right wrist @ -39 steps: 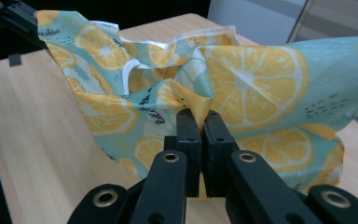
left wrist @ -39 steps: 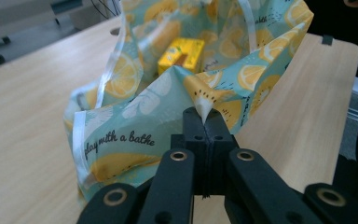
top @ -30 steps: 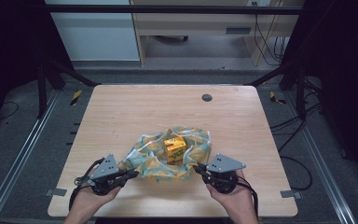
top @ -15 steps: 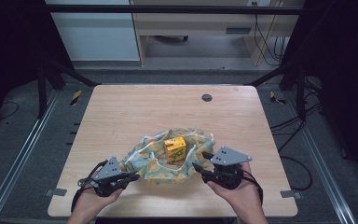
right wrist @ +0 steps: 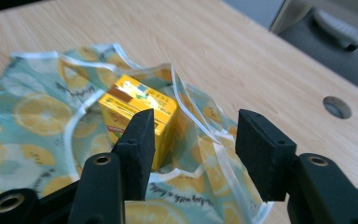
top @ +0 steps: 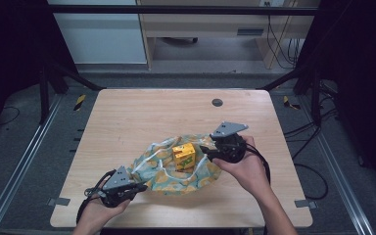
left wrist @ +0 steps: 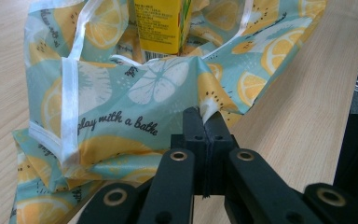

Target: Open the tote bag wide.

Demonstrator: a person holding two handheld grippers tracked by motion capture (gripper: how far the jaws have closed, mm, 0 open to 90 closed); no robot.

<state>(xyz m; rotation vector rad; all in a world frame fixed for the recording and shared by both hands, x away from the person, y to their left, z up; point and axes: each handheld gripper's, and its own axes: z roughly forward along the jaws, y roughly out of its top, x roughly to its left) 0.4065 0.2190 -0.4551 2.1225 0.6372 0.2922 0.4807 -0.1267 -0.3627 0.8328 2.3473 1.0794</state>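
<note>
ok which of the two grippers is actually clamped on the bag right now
The left gripper: its jaws are shut on a pinch of the lemon-print bag at its near edge. The right gripper stands open by the yellow carton, holding nothing.

Grey floor (top: 19, 161), wooden desk (top: 200, 29) behind, dim.

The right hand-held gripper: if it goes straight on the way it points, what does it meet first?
Probably the fruit-print cloth, between its open jaws; the yellow carton stands just left of that line. Depth is unclear.
</note>
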